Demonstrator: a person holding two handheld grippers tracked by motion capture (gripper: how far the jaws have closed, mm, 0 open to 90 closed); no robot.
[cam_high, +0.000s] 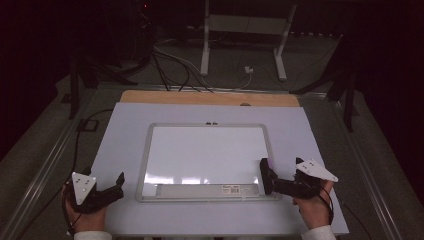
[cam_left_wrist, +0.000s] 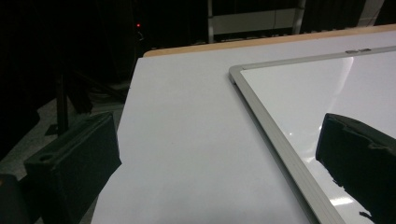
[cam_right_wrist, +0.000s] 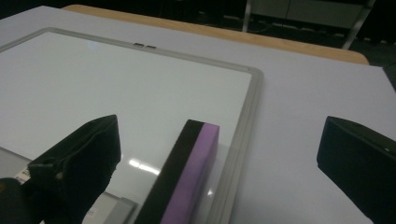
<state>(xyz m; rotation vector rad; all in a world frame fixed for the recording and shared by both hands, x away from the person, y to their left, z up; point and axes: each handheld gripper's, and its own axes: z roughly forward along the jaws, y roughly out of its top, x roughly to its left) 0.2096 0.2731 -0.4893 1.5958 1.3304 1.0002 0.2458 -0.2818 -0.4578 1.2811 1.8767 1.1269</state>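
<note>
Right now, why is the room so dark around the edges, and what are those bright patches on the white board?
In the high view, light falls on the table while the room behind lies in shadow; bright glare streaks sit near the whiteboard's lower edge. In the left gripper view, a pale streak of glare crosses the board's surface. In the right gripper view, the near jaws and the purple-and-black block look soft and blurred.

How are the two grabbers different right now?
The right gripper sits over the whiteboard's near right corner, with a black and purple eraser standing between its jaws. The left gripper rests off the board, over bare table, with nothing between its jaws. Both are black, open and hand-held.
</note>
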